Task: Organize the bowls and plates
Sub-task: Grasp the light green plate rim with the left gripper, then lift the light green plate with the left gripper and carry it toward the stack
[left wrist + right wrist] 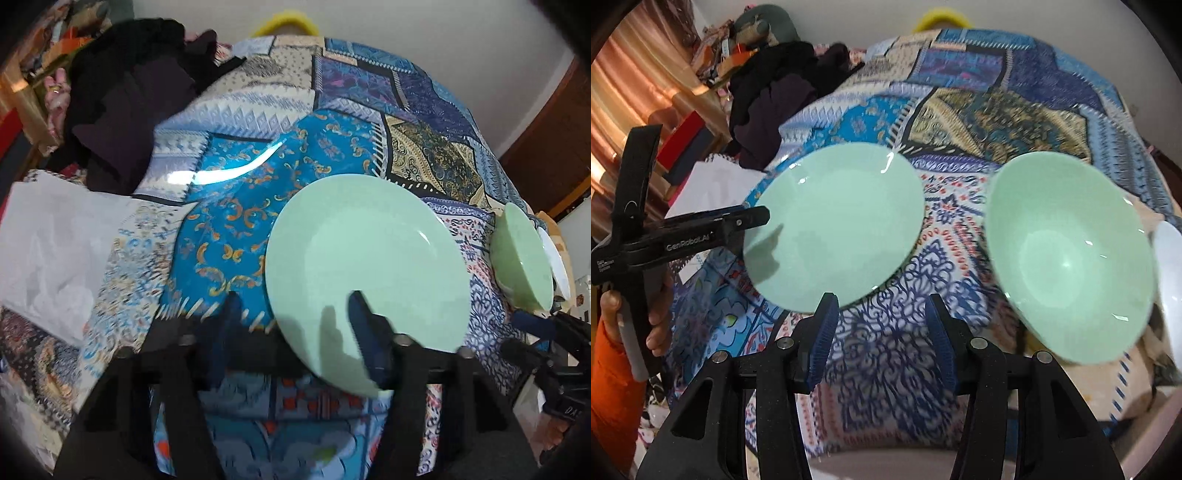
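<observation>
Approach stage, by the look of it, with nothing lifted yet; flat round pale-green plate lying on the blue patchwork-patterned cloth of the bed, deep round pale-green bowl resting just beside it to the right, apart from it with a strip of cloth between; sliver of a white dish at the bowl's far edge.

Left hand-held gripper partly open and empty, straddling the plate's near left rim: one blue pad over the plate's surface, the other over the cloth outside the rim; no pinch visible, contact hard to judge through the blur.

Right hand-held gripper likewise partly open, holding nothing, poised over bare cloth between plate and bowl, near both, touching neither.

Next move likely calls for lowering the left pads around the plate's thin rim and closing firmly; shallow edge against soft cloth, so slipping a real risk; right one probably to shift rightward to the bowl's rim.
</observation>
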